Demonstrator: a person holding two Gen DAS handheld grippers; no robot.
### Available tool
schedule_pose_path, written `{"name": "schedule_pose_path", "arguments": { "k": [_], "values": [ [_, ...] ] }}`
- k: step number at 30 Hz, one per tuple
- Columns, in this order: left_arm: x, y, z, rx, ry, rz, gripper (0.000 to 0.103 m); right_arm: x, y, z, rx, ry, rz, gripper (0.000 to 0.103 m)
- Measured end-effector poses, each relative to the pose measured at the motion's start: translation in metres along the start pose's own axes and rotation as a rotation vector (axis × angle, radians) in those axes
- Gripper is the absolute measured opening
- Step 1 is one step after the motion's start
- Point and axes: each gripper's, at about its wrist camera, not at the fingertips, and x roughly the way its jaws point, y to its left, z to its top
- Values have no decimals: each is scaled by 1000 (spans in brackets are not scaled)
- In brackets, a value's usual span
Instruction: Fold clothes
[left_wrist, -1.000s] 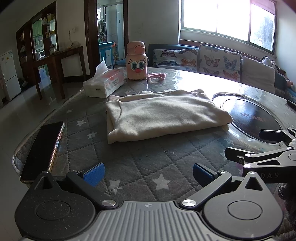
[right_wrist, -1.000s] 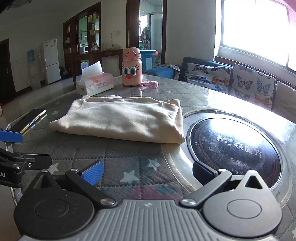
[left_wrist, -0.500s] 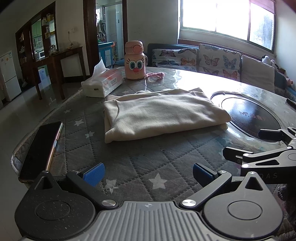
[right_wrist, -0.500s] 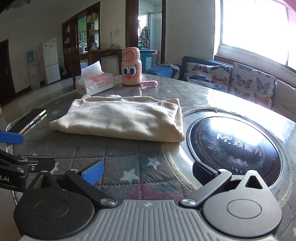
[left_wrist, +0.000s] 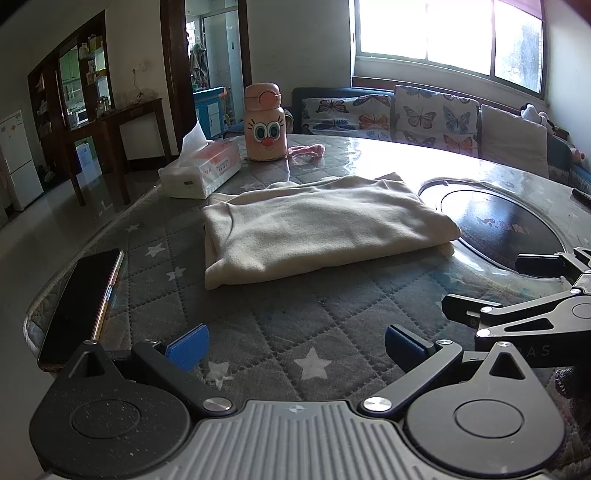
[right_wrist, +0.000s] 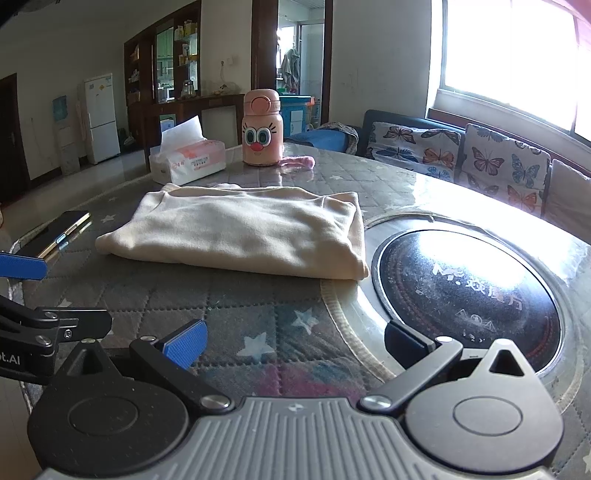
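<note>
**Folded cream top lies flat, both claws empty**

The cream top (left_wrist: 317, 229) lies folded on the star-patterned gray table cover (left_wrist: 280, 325). It is flat and nothing touches it.

Seen from the left wrist, the left claw (left_wrist: 295, 341) hangs low over the cover with its two blue tips spread wide and nothing between them. The top sits at about 12 o'clock from it, well apart, with bare cover in between. The right claw (left_wrist: 517, 288) pokes in at about 3 o'clock; its black arms are spread apart too, and it holds nothing.

Seen from the right wrist, the right claw (right_wrist: 295, 341) is also spread wide and empty. The top (right_wrist: 240, 232) lies at about 11 o'clock from it. The left claw (right_wrist: 40, 295) shows at 9 o'clock.

The top's long side runs left to right across both views. From the right wrist, its thick rounded fold faces the claws. One short end sits just beside the round dark glass plate (right_wrist: 465, 291) set into the table. The other short end points toward the phone (left_wrist: 79, 299) by the table's edge, well apart from it.

Behind the top stand a tissue box (left_wrist: 201, 171) and a pink bottle with big eyes (left_wrist: 265, 123).
</note>
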Motion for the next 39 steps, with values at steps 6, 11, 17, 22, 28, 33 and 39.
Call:
{"name": "schedule_pose_path", "arguments": {
  "k": [6,11,17,22,28,33,39],
  "values": [
    [2,-1,1,5,5,-3,103,1,-1,1,-1,4,-1,103],
    [5,-2,2,7,8,-2,103,5,-2,1,5,12,-1,103],
    [10,-3,3,8,11,-7,103,10,-3,2,12,23,1,103],
    [14,-4,4,11,17,-10,103,14,-3,3,16,28,3,103],
    [18,-3,6,14,22,-9,103,19,-3,4,20,35,7,103],
    [20,-3,7,15,22,-9,103,23,-3,6,24,40,10,103],
    [22,-3,9,18,19,-9,103,24,-3,7,24,41,12,103]
  ]
}}
